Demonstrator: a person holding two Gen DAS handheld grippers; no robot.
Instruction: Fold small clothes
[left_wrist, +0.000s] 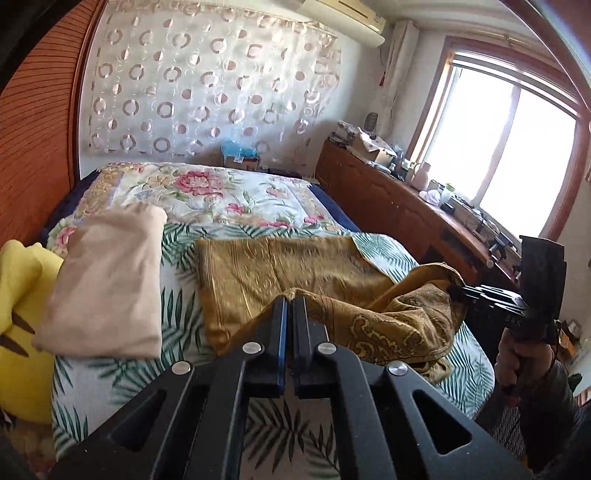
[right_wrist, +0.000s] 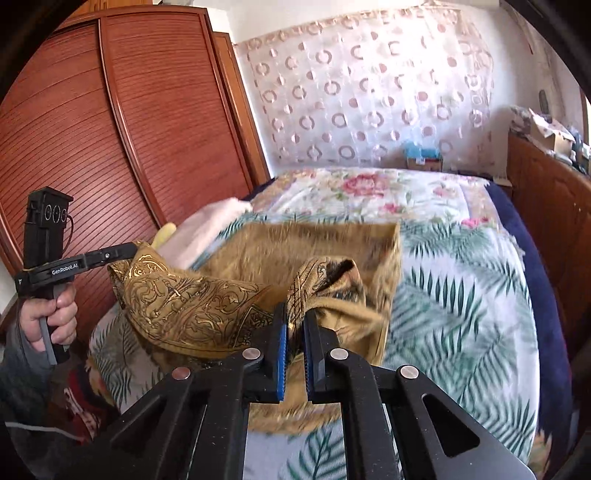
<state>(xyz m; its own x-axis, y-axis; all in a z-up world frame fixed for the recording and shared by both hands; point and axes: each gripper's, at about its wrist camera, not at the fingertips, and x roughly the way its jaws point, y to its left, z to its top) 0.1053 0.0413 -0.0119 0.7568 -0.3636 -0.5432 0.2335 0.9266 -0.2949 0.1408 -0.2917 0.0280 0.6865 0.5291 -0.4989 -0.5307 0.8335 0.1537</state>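
A gold patterned cloth (left_wrist: 288, 273) lies on the bed, its near edge lifted off the sheet. My left gripper (left_wrist: 290, 301) is shut on one near corner of that cloth. In the right wrist view the same left gripper (right_wrist: 135, 251) holds its corner up at the left. My right gripper (right_wrist: 295, 317) is shut on the other near corner of the gold cloth (right_wrist: 314, 251), which bunches up between the pads. From the left wrist view the right gripper (left_wrist: 456, 290) pinches its corner at the right. The far half of the cloth rests flat.
A folded beige garment (left_wrist: 107, 280) lies left of the cloth, beside a yellow plush toy (left_wrist: 22, 325). The bed carries a leaf-print sheet (right_wrist: 461, 295) and a floral quilt (left_wrist: 207, 192). A wooden wardrobe (right_wrist: 110, 129) stands left; a cluttered wooden cabinet (left_wrist: 388, 195) runs along the right under a window.
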